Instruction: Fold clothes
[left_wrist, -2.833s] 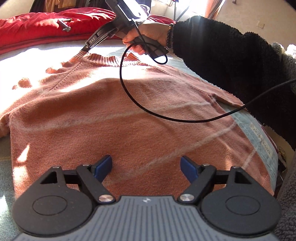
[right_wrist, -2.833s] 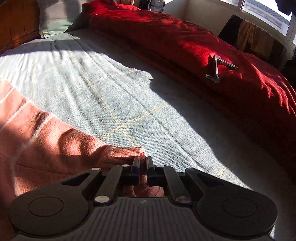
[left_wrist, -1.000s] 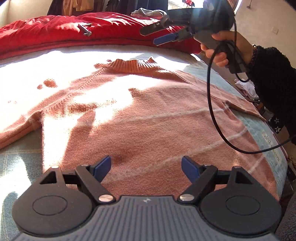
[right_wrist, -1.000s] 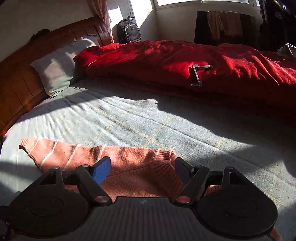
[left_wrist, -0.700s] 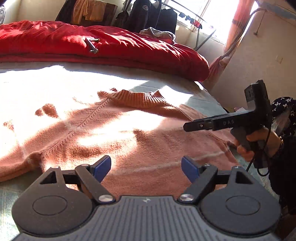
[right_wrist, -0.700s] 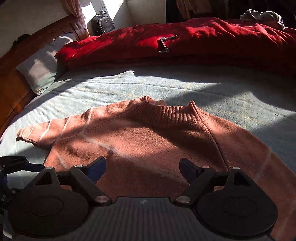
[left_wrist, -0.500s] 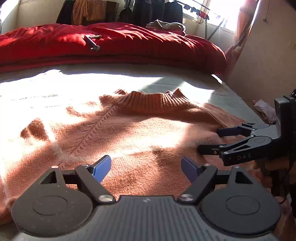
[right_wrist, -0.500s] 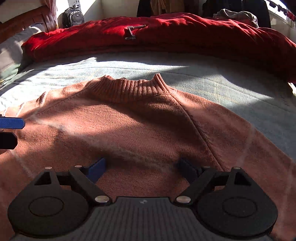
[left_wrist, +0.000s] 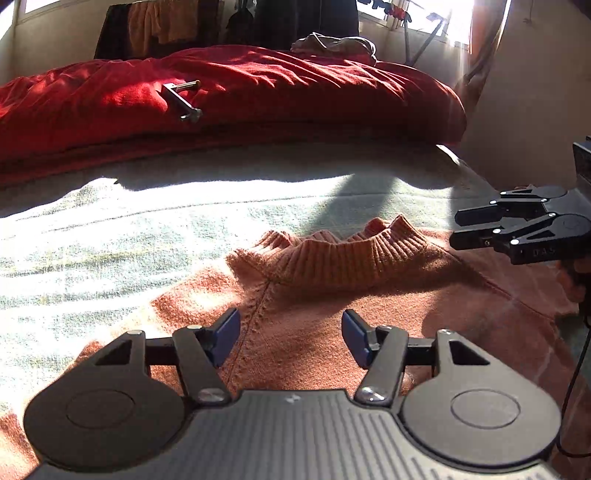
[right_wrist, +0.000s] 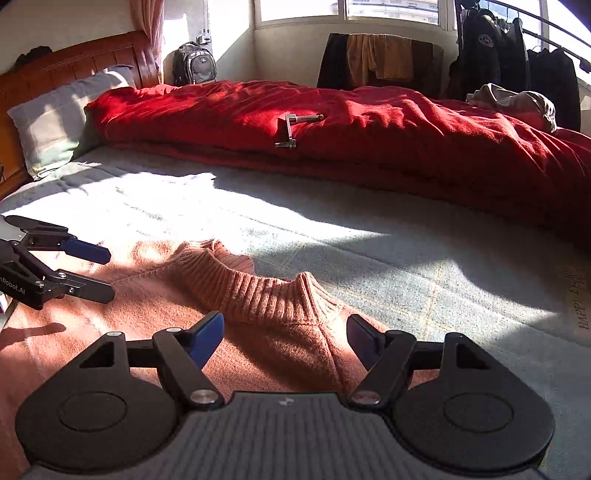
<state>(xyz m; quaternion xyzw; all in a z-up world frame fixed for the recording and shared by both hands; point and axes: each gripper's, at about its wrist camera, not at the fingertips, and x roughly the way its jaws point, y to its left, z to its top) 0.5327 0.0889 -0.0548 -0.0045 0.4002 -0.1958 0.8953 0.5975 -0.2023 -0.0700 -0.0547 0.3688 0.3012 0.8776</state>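
Note:
A salmon-pink knit sweater (left_wrist: 332, 317) lies flat on the bed, its ribbed collar (left_wrist: 332, 254) pointing away from me. My left gripper (left_wrist: 290, 334) hovers open over the left shoulder, just short of the collar, with nothing between its blue pads. In the right wrist view the same sweater (right_wrist: 258, 332) and collar (right_wrist: 258, 291) sit close in front. My right gripper (right_wrist: 285, 341) is open above the right shoulder seam. Each gripper shows in the other's view: the right gripper (left_wrist: 456, 229) at the far right, the left gripper (right_wrist: 105, 271) at the far left, both open.
The sweater rests on a pale green blanket (right_wrist: 406, 266). A rolled red duvet (right_wrist: 369, 125) runs along the far side with a metal bracket (right_wrist: 291, 131) on it. A pillow (right_wrist: 55, 118) and wooden headboard (right_wrist: 74, 62) stand at the left. Clothes (right_wrist: 376, 59) hang by the window.
The right gripper let go of the collar, opened and swung around to the near side. Both grippers have since moved forward to the shoulders beside the collar.

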